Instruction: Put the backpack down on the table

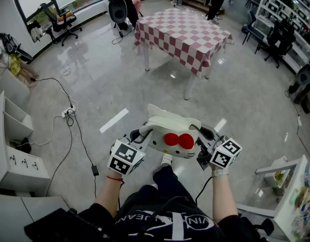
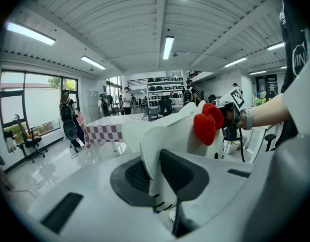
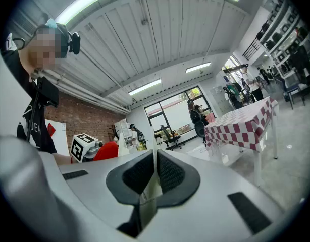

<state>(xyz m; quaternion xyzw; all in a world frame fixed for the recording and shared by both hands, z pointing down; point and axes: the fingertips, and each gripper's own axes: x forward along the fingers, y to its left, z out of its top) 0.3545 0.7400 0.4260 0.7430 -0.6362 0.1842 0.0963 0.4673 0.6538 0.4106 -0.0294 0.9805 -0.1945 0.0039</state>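
left gripper (image 1: 136, 140) has its jaws clamped on a white edge of the backpack (image 1: 170, 130); right gripper (image 1: 204, 153) pinches a thin white bit too; the bag hangs between both sets of jaws, well apart from the checkered table (image 1: 183, 32) ahead

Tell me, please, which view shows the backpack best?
The head view: the whole white backpack with its red bow is held between the left gripper and right gripper. The left gripper view shows one edge in its tongs and the bow side-on; the right gripper view only a thin white edge.
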